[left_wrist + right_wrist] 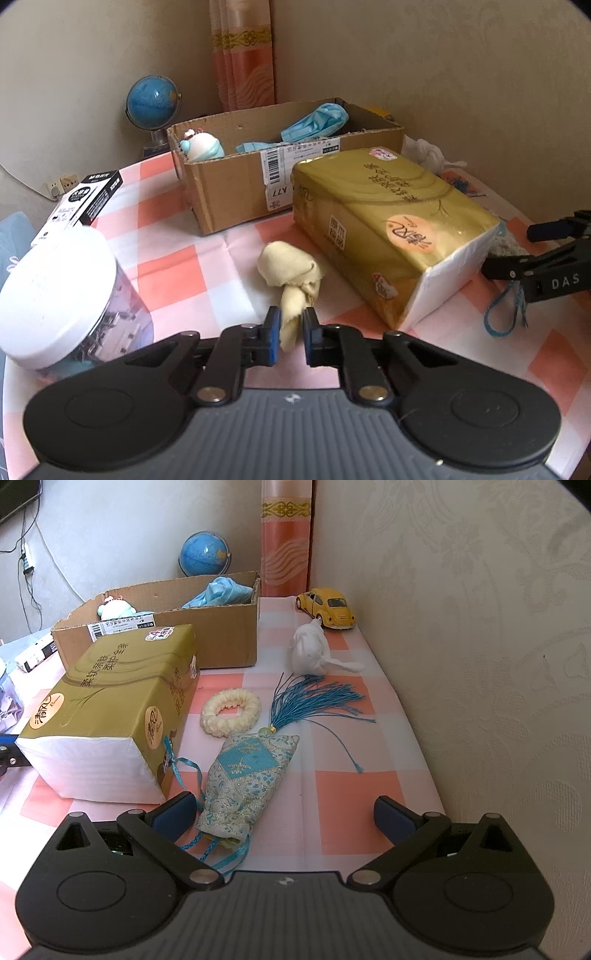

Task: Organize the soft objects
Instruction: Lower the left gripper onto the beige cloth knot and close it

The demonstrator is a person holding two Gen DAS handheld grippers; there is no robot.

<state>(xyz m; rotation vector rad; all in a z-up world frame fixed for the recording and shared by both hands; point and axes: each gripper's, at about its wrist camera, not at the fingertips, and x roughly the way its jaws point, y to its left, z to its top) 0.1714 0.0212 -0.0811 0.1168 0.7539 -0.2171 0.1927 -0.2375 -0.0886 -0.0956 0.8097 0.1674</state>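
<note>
Here the left tongs [291,328] pinch the knotted cream cloth [290,275], its length running away from them.

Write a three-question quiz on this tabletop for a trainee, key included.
1. True or false: the left tool is shut on the knotted cream cloth.
2. Which soft thing lies inside the cardboard box? A) blue fabric B) the cream ring C) the tasselled sachet
3. Fill in: the right tool is ____, with the sachet lying on the table beside its left pad.

Key:
1. True; the pads pinch the cloth's tail.
2. A; the blue fabric is inside, while the cream ring and the sachet lie on the checked tablecloth.
3. open
</note>
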